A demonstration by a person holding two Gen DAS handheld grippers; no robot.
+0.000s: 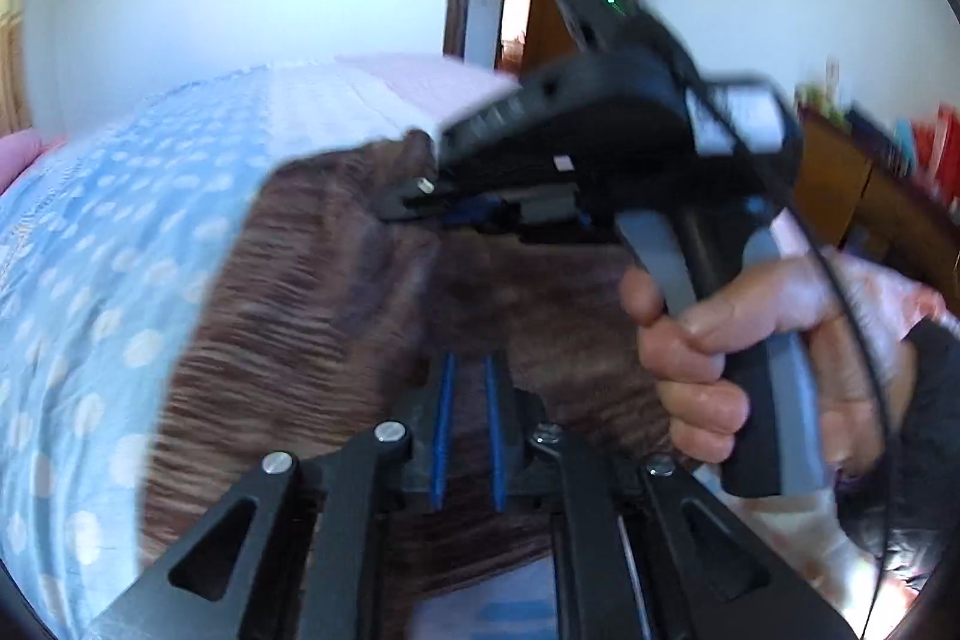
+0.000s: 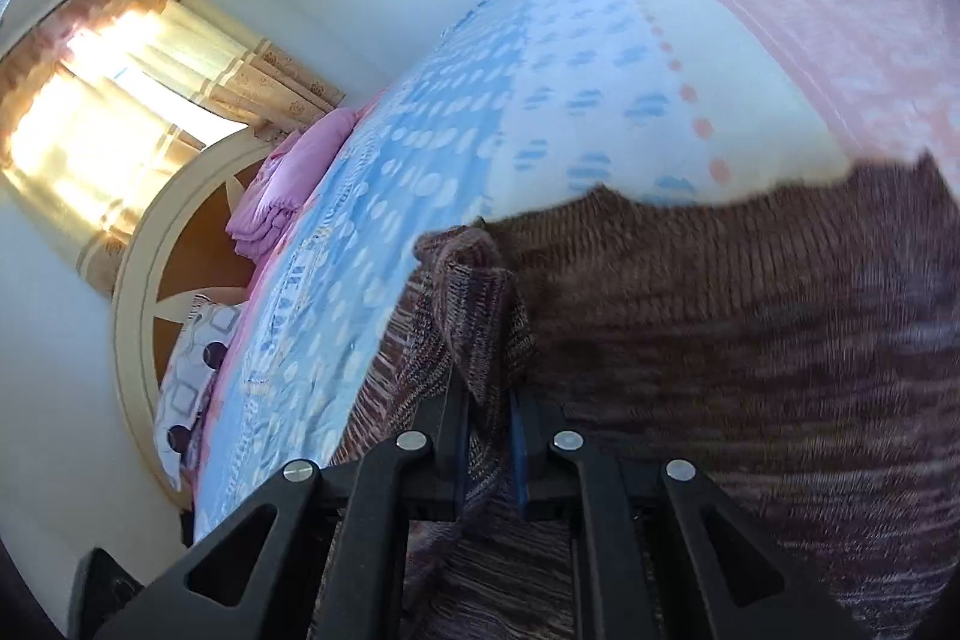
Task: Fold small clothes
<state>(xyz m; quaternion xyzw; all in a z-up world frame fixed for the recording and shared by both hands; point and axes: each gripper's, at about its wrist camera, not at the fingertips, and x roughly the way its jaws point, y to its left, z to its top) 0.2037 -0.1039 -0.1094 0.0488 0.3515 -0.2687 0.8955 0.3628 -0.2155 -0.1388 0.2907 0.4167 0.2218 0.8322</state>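
The brown-and-maroon striped knitted garment point(image 2: 750, 340) fills the lower right of the right wrist view and the centre of the left wrist view point(image 1: 312, 316), spread over a blue bedsheet with white dots point(image 1: 90, 250). It looks mostly open and flat, so the folding seems to be at an early stage: no neat stack or finished fold shows anywhere.

In the right wrist view, a bunched edge of the knit rises between the blue-padded fingers of the right gripper point(image 2: 489, 436), which is clenched on that fabric. In the left wrist view, the left gripper point(image 1: 468, 436) stands at the lower centre with its blue pads close together; knit lies around and under them, and the jaws are closed, though whether cloth is pinched there cannot be told. The right gripper's black body sits at the upper right of that view, gripped by a hand point(image 1: 738, 340).

Judging from this, both edges are being taken up for a first fold; carrying the cloth over, flattening it and any further folds remain.
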